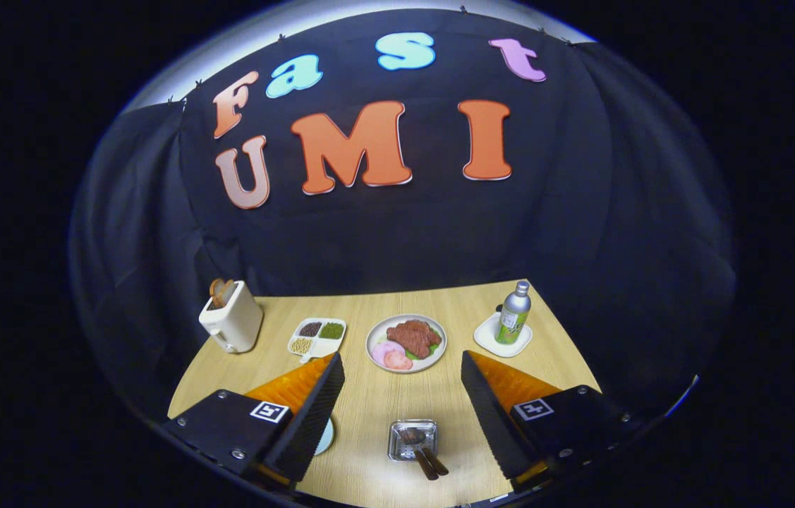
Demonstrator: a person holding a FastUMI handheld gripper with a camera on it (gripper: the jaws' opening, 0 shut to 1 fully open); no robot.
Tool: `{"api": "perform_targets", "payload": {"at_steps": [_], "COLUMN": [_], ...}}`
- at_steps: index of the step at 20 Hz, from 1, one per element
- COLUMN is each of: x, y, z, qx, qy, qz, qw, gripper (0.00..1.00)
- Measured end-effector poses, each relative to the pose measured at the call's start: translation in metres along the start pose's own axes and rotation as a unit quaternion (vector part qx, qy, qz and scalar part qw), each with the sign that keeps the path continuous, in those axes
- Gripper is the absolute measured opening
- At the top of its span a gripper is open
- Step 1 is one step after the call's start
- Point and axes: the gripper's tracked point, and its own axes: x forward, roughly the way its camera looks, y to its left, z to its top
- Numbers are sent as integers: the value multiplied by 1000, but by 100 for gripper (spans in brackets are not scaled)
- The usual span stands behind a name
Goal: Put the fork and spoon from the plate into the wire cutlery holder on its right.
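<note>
Wooden table (369,402), claw (403,367) open, toaster (231,321), bottle (513,314)

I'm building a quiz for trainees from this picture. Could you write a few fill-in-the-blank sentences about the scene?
The claw is ___, gripping nothing.
The meat plate sits between the divided dish and the ___.
Bread sticks out of the ___.
Brown-handled cutlery lies in the metal container ___ the claw's fingers.
Missing words: open; bottle; toaster; between.
</note>
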Motion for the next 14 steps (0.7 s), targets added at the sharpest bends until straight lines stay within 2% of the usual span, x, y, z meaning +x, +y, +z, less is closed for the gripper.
{"api": "perform_targets", "payload": {"at_steps": [6,14], "x": [-19,-34], "y": [-8,-19], "z": [8,-6], "qx": [26,36], "qy": [-66,-77], "qz": [3,17], "qw": [997,996], "gripper": [99,100]}}
